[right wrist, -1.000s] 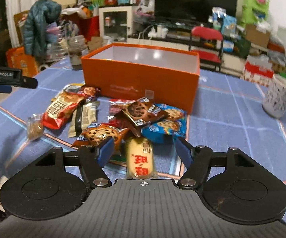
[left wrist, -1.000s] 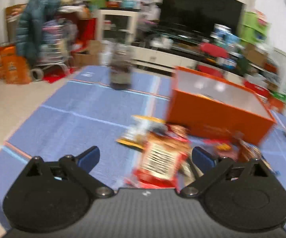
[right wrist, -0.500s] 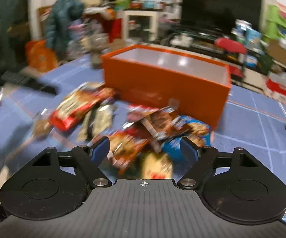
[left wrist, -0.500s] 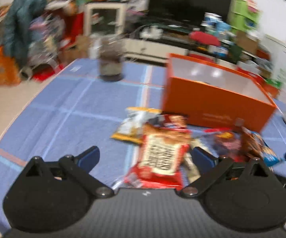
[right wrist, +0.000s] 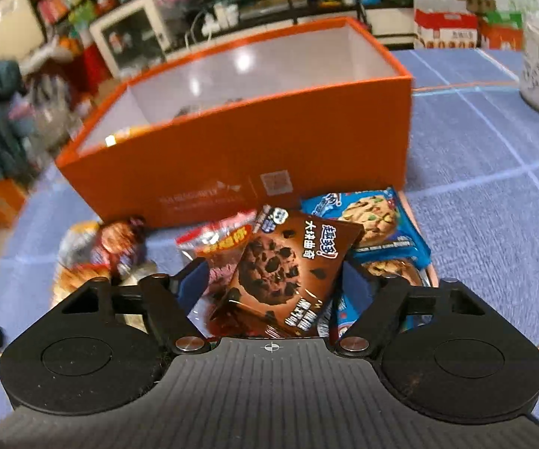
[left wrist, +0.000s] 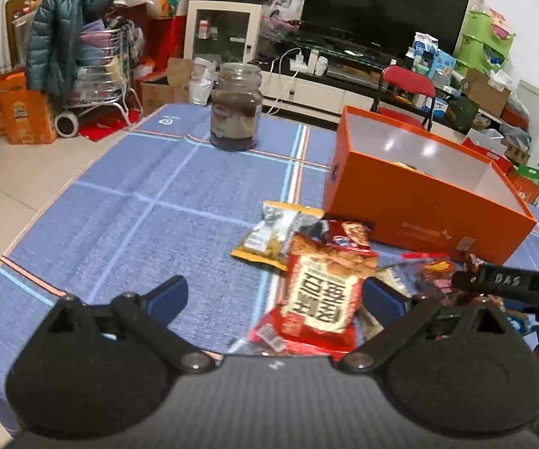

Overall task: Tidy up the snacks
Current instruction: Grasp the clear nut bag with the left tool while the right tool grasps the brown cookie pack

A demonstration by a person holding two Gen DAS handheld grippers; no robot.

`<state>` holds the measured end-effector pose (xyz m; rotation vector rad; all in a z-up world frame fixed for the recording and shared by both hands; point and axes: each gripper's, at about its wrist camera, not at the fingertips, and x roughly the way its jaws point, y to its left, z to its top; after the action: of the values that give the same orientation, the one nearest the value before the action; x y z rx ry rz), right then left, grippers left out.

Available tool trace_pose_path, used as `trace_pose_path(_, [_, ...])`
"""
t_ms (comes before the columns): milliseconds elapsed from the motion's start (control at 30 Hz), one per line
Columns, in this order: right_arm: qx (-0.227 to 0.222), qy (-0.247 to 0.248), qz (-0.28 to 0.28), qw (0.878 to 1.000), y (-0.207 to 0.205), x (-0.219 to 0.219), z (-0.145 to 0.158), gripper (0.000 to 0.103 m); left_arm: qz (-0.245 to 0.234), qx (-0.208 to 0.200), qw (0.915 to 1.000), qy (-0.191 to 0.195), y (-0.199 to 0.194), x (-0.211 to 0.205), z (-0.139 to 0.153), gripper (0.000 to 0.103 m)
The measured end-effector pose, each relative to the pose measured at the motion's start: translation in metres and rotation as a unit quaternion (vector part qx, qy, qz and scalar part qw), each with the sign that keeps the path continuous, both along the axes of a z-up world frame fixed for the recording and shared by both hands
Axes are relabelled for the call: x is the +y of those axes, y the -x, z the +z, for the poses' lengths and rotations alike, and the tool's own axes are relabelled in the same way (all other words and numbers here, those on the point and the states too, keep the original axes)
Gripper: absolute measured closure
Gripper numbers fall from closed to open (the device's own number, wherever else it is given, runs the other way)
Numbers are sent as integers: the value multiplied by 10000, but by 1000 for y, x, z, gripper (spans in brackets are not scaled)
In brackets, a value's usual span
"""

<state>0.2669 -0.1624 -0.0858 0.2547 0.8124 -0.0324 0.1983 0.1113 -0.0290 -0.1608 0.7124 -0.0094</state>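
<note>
- The left gripper (left wrist: pixel 275 295) stands wide open, touching nothing, above a red snack packet (left wrist: pixel 320 299) on the blue cloth.
- The right gripper (right wrist: pixel 275 280) has just been closing, half-wide, with the brown cookie packet (right wrist: pixel 288 273) between its fingers; whether they touch it is unclear; packet just before the orange box (right wrist: pixel 232 157).

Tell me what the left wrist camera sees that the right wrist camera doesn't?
Only the left wrist view shows the glass jar on the blue tablecloth, the big dark TV, and the red snack bag between the left gripper fingers.

Only the right wrist view shows the brown chocolate cookie packet between the right gripper fingers, whose jaws have just been closing, and the blue cookie packets beside it.

Both show the orange box, the red chair and the snack pile in front of the box.
</note>
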Motion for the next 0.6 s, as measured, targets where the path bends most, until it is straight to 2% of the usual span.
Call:
trace_pose_path(67, [-34,217,105,9997,-2,6,-1,50,49,18,10000,60,0,9,0,5])
trace_pose_path(133, [-61,195,238,9995,-3,7,3,60,37,31,9999,154,0,19,0,5])
trace_pose_path(267, [-109,112,445,9989,0,-6,4,62,-269,155,9995,-21,4,19,-6,5])
trace_pose_path(333, [-137,54,509,9986,2,-12,4,62,-212,294,9992,-187,6,13,-13,5])
trace_pose_path(400, [-190,56,527,9984,4,-16,6,62,168,479,9984,-239,7,11,-20,5])
trace_pose_path(500, [-293,123,613,9976,8,-17,11,62,860,665,9941,-49,12,8,-29,5])
trace_pose_path(600, [-422,125,726,9964,14,-14,17,62,1245,610,9903,119,18,-1,-36,5])
